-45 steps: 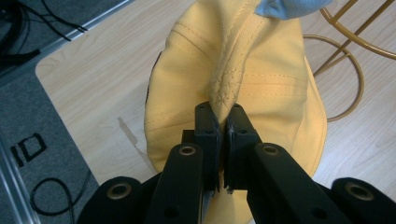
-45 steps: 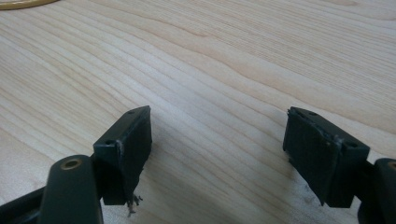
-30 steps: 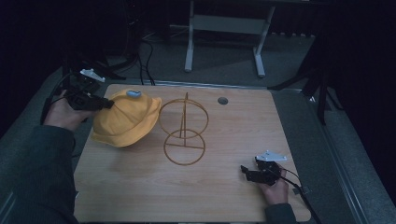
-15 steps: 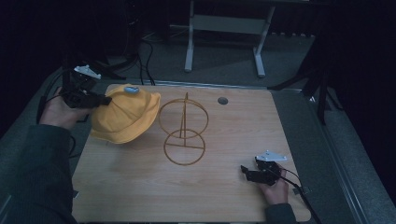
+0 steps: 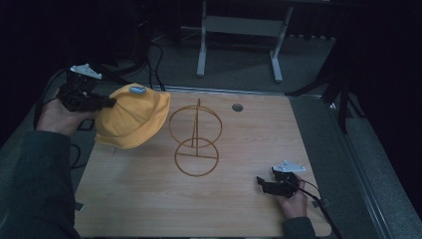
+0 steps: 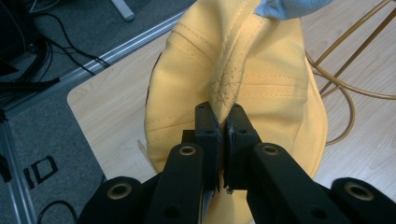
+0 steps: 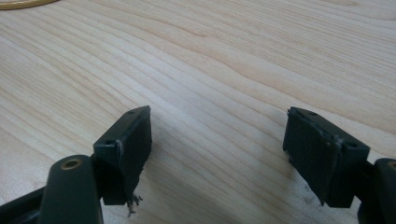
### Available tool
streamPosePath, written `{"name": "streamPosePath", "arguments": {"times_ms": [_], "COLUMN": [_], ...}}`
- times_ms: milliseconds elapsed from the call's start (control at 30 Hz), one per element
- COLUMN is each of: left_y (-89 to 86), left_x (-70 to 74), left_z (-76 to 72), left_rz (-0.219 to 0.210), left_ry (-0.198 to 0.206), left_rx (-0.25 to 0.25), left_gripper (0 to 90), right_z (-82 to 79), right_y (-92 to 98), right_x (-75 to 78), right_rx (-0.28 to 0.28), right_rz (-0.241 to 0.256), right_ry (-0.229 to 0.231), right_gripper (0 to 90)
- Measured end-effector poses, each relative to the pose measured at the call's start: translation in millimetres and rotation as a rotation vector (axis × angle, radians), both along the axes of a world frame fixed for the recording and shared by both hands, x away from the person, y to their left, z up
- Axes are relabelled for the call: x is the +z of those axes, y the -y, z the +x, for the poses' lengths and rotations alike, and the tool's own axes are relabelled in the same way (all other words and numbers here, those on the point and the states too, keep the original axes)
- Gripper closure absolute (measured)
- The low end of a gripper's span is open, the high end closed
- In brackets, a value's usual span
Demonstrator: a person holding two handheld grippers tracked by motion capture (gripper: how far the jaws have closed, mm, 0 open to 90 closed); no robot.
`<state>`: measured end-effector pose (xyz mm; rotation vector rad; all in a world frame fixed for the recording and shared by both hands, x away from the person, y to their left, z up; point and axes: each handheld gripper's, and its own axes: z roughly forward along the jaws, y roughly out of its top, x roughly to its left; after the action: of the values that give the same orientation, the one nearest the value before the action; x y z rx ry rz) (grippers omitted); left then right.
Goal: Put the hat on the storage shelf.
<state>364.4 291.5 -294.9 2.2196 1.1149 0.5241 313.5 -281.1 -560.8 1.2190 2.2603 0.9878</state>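
Observation:
A yellow fabric hat (image 5: 132, 122) hangs in the air over the table's left side, with a pale blue tag (image 5: 137, 90) on top. My left gripper (image 5: 110, 102) is shut on a stitched fold of the hat (image 6: 243, 70), seen up close at the left gripper (image 6: 223, 122). Just right of the hat stands a gold wire stand (image 5: 195, 139), a ring base with an upright ring and post. My right gripper (image 5: 261, 184) rests low at the table's front right, open, with bare wood between its jaws in the right gripper view (image 7: 217, 144).
The wooden table (image 5: 149, 199) has a round grommet (image 5: 237, 107) at the back. Cables (image 5: 154, 59) and a metal frame leg (image 5: 201, 45) lie on the floor behind. A strip of the stand's base (image 7: 23, 3) shows at the right gripper view's top left.
My left gripper has lifted the hat up and slightly left, off the table. The right gripper has stayed in place.

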Motion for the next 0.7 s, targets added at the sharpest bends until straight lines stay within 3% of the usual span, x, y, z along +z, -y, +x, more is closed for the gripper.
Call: {"name": "streamPosePath", "arguments": {"times_ms": [700], "left_y": [0.7], "left_x": [11.4], "left_z": [-4.5], "left_rz": [-0.047], "left_ry": [0.042], "left_rx": [-0.044], "left_gripper": [86.3], "right_z": [0.0], "right_y": [0.0], "right_x": [0.0], "right_rx": [0.0], "right_rz": [0.0], "right_ry": [0.0], "right_gripper": [23.8]}}
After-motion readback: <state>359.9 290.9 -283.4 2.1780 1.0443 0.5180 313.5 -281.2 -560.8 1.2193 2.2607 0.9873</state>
